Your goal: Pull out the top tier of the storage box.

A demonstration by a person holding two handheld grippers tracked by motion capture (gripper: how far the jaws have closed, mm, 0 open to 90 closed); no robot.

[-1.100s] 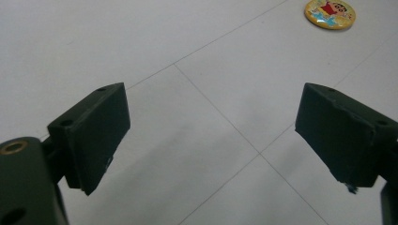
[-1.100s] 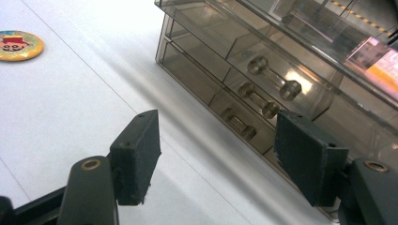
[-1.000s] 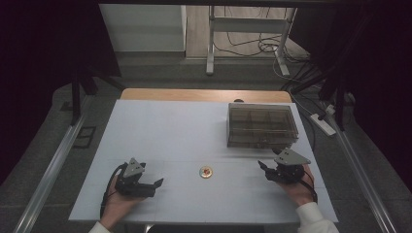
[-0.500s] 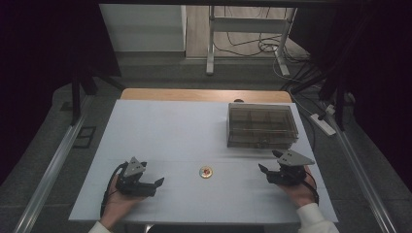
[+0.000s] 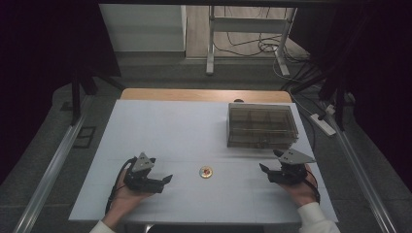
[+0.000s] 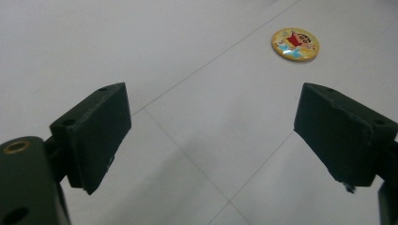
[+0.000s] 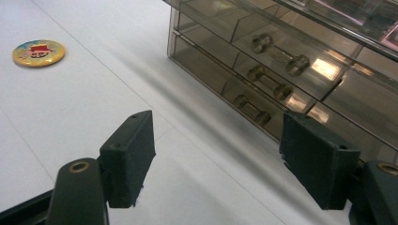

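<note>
A small round yellow badge (image 5: 206, 172) with a cartoon print lies flat on the white table (image 5: 184, 131), near its front, between my two grippers. My left gripper (image 5: 165, 181) rests low at the badge's left and points toward it. Its jaws stand open and empty in the left gripper view (image 6: 213, 110), with the badge (image 6: 295, 44) ahead and to the right. My right gripper (image 5: 265, 172) sits to the badge's right, open and empty (image 7: 218, 136). In its view the badge (image 7: 38, 52) is far left and a smoky clear drawer box (image 7: 291, 61) is close ahead.
The drawer box (image 5: 262, 125) stands at the table's back right, its drawers shut and their small bar handles (image 7: 280, 55) facing the front. The table's front edge (image 5: 204, 221) is just behind both hands. Metal frame legs and cables lie on the floor beyond the table.
My left gripper has edged slightly toward the badge. The right gripper has kept its place with its jaws still wide.
</note>
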